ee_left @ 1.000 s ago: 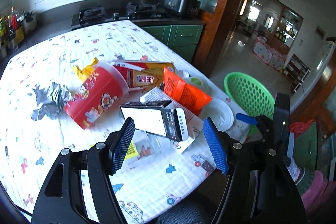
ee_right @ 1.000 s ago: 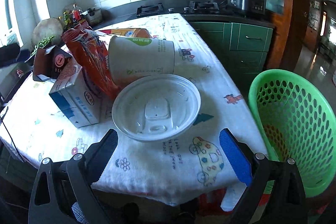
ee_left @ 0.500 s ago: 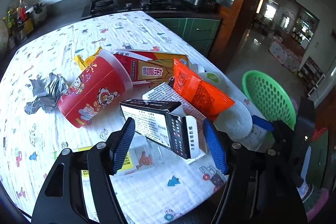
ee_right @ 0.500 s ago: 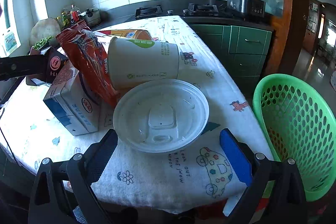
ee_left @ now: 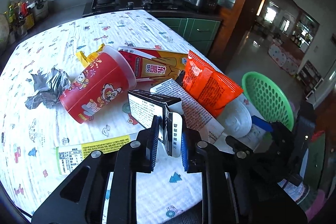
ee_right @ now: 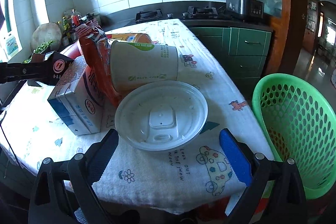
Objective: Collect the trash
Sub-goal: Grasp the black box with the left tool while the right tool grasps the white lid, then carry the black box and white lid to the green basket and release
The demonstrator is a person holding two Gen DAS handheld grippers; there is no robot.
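Left tongs have just closed on the small black box, which lies on the table among the trash. Right tongs stand open before the white lid. I judge the next move is lifting the box into the green basket.

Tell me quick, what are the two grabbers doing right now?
Left gripper: closed on the small black-and-white carton.
Right gripper: open, holding nothing, with the white plastic lid just ahead.

Black angular frames on left gripper and right gripper; ribbed blue pads; round silver screws.
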